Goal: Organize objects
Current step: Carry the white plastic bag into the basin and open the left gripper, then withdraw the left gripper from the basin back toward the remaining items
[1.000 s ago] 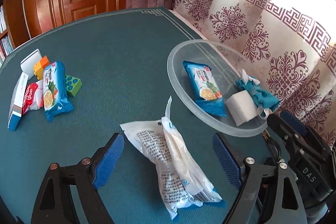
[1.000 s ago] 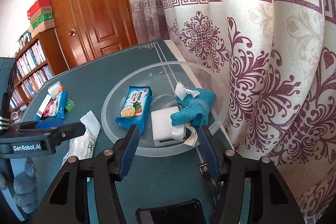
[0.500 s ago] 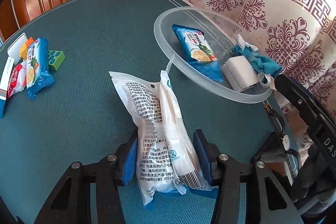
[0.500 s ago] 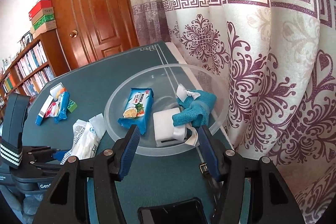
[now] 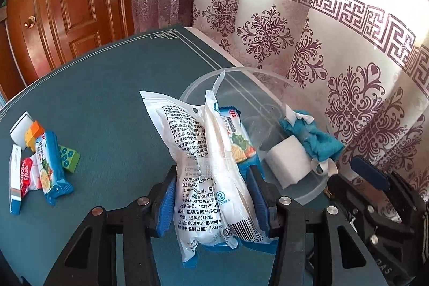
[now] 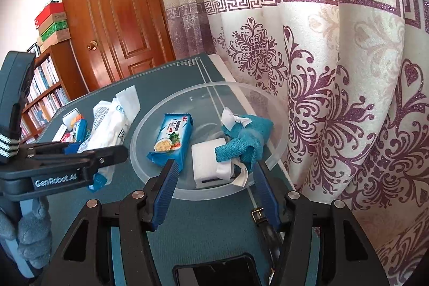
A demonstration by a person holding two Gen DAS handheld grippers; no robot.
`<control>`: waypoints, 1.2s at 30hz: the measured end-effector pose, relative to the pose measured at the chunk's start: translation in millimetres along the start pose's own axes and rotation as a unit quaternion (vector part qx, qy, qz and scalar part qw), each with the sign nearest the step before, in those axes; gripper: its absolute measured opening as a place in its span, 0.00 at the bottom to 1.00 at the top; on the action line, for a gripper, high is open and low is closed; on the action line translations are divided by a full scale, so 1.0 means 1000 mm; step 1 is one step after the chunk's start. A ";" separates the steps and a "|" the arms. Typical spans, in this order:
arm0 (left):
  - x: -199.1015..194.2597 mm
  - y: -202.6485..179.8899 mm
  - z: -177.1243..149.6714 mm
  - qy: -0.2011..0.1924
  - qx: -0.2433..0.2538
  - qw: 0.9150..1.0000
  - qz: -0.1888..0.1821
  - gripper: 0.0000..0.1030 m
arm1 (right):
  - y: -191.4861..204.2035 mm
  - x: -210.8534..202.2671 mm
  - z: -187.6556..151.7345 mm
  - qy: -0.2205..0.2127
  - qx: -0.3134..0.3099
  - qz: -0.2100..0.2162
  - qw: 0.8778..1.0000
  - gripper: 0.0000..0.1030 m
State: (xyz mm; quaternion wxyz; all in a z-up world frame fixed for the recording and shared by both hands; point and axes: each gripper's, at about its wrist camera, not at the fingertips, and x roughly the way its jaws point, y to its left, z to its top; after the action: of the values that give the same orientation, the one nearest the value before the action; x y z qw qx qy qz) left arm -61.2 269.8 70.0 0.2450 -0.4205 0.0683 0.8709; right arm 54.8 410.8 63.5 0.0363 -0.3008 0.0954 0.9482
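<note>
Above teal table (image 5: 107, 103), tilted left claw (image 5: 211, 195) grips white packet (image 5: 198, 152).

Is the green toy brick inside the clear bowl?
No, the green toy brick lies on the table with other small items, far to the left of the clear bowl.

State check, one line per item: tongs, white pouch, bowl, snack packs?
Left tongs: shut on white pouch.
Right tongs: open, empty.
Clear bowl: upright, holds snack pack, white block, teal cloth.
Second snack pack: flat on table.
</note>
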 end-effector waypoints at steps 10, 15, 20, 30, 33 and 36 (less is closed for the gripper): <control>0.052 -0.031 0.052 -0.002 0.045 0.999 -0.023 0.51 | -0.003 0.003 0.000 0.003 0.003 -0.004 1.000 0.58; 0.071 -0.039 0.068 0.011 0.034 0.998 -0.053 0.52 | -0.003 0.006 -0.001 0.006 0.003 -0.005 1.000 0.58; 0.067 -0.036 0.069 -0.007 0.022 0.998 -0.058 0.82 | -0.003 0.008 -0.002 0.008 0.003 -0.006 1.000 0.58; 0.050 -0.015 0.052 -0.023 0.020 1.000 -0.004 0.93 | 0.002 0.006 -0.002 0.008 -0.003 -0.002 1.000 0.58; 0.042 -0.010 0.045 -0.029 0.019 0.999 0.011 0.97 | 0.005 0.004 -0.002 0.009 -0.007 0.000 1.000 0.58; 0.034 -0.002 0.039 -0.034 0.012 0.999 0.021 0.99 | 0.008 0.005 -0.002 0.010 -0.010 0.004 1.000 0.58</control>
State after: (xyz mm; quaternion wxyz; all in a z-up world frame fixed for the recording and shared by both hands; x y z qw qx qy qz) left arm -105.8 297.2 68.8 0.2338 -0.3863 0.0793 0.8887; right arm 50.8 402.5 60.8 0.0287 -0.3100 0.0872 0.9463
